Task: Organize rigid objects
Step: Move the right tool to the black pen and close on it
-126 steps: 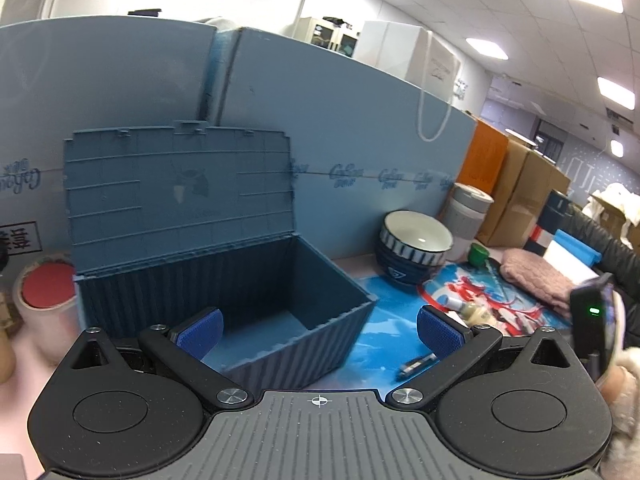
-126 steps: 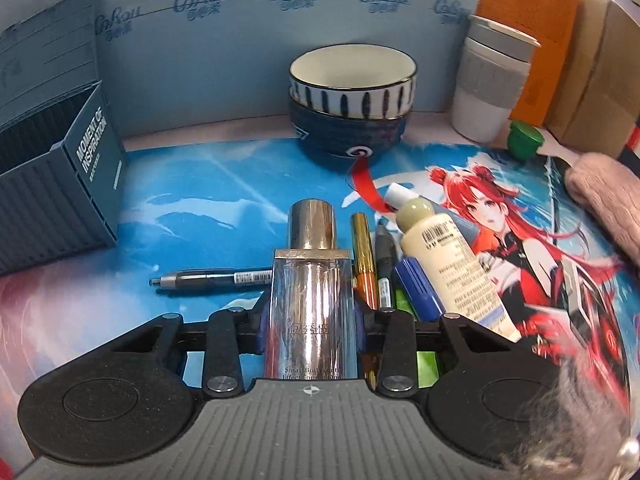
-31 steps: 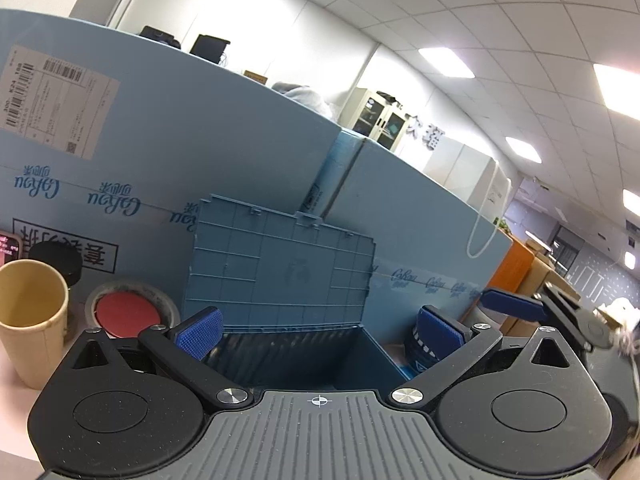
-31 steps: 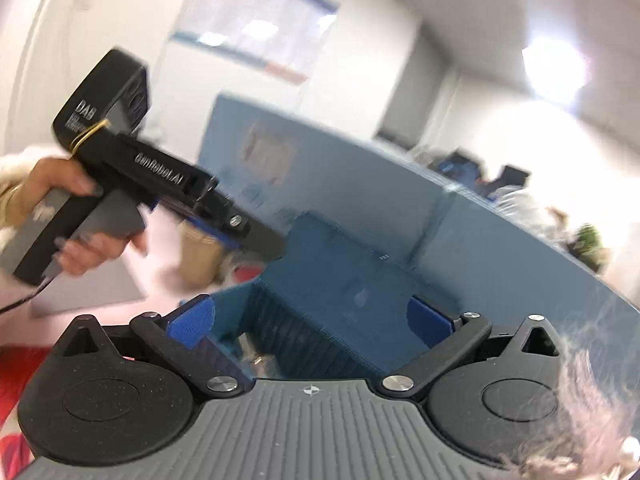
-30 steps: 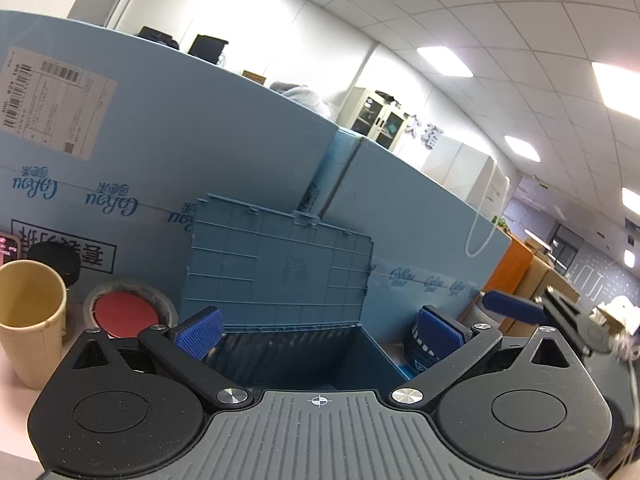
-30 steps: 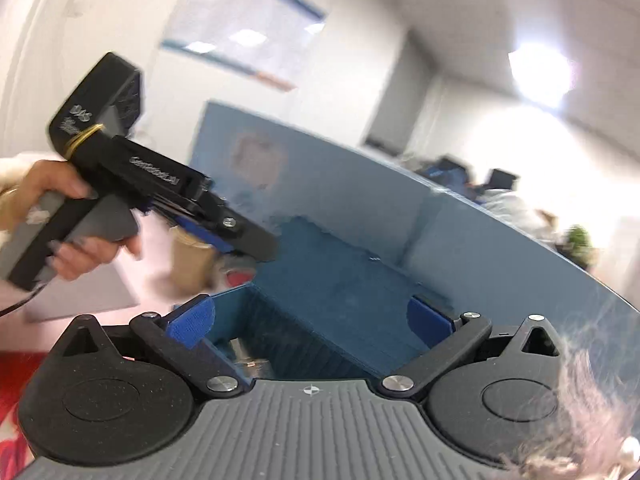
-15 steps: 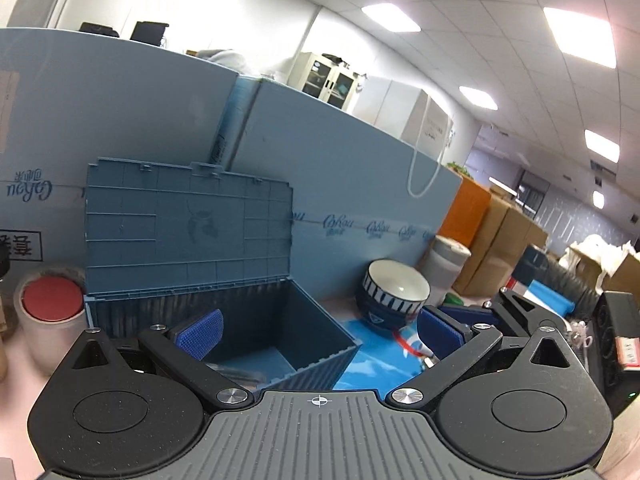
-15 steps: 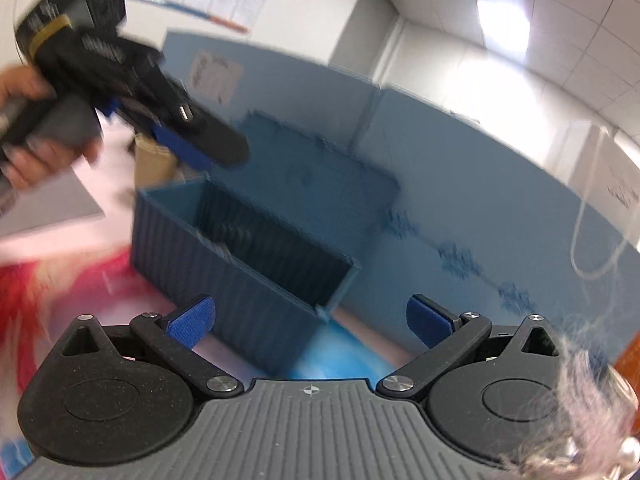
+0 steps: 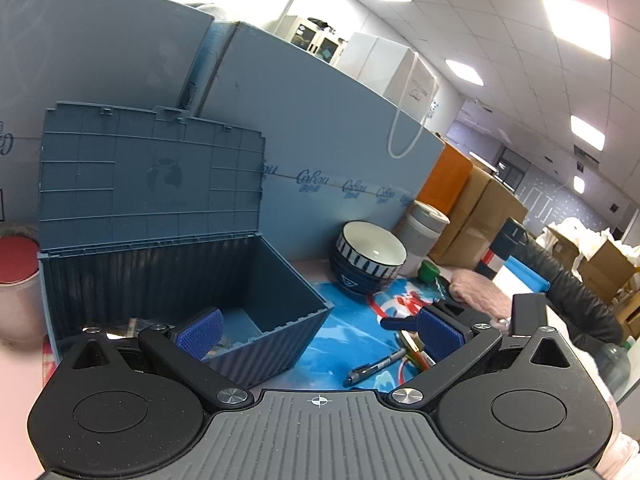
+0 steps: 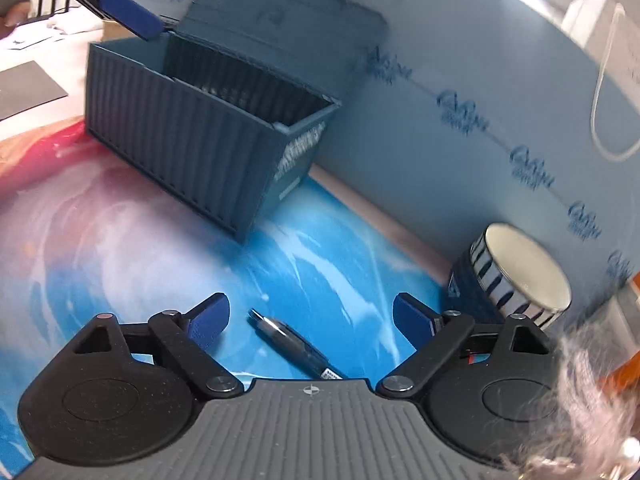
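Count of items: one dark blue ribbed plastic storage box (image 9: 224, 280) with its hinged lid (image 9: 152, 176) standing upright, two stacked ceramic bowls (image 9: 370, 256), one black-and-silver pen (image 10: 294, 346), one grey lidded cup (image 9: 424, 226). A few more pens or markers (image 9: 414, 354) lie beside that pen in the left wrist view; their number cannot be told.

Storage box holds some items near its left wall, partly hidden by the left gripper (image 9: 318, 330); what they are cannot be told. Upper bowl, white inside, sits in the dark blue lower one.

Left gripper hangs over the box's near edge, jaws spread wide and empty. Right gripper (image 10: 310, 320) hovers low over the blue printed desk mat (image 10: 320, 256), jaws spread apart, holding nothing, the pen lying on the mat between its fingers. Blue foam boards (image 9: 328, 140) back the scene; cardboard cartons (image 9: 480, 216) stand to the right.
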